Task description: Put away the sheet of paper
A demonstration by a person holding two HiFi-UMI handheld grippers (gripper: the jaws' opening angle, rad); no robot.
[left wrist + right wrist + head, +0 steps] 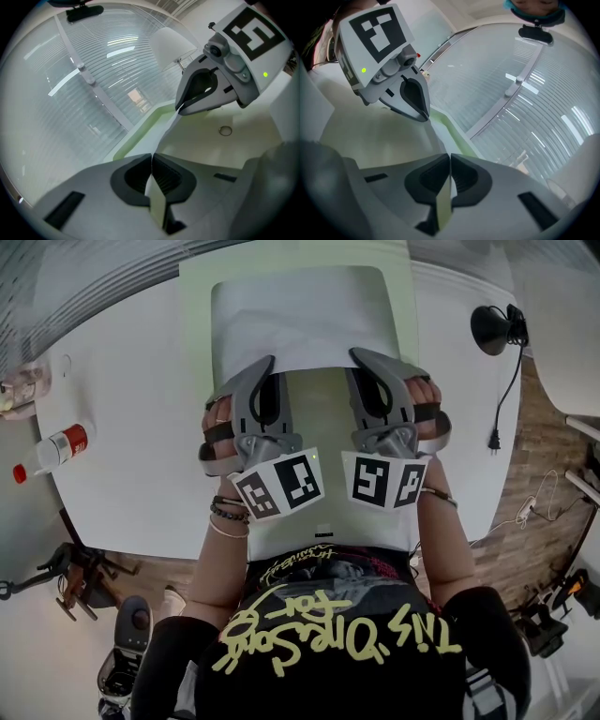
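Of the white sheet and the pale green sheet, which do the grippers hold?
The white sheet of paper: the left gripper and the right gripper pinch its near edge. The green sheet lies flat beneath, unheld.

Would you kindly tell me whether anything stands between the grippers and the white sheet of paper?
Nothing visible does: the left gripper and right gripper are both shut on the near edge of the white sheet of paper, which lies over a pale green tray.

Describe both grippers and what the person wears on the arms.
The left gripper and right gripper are grey moulded shells with pointed jaws, dark ribbed pads and a white cube of black square markers. Black straps loop off each; bracelets circle the left wrist; sleeves are black.
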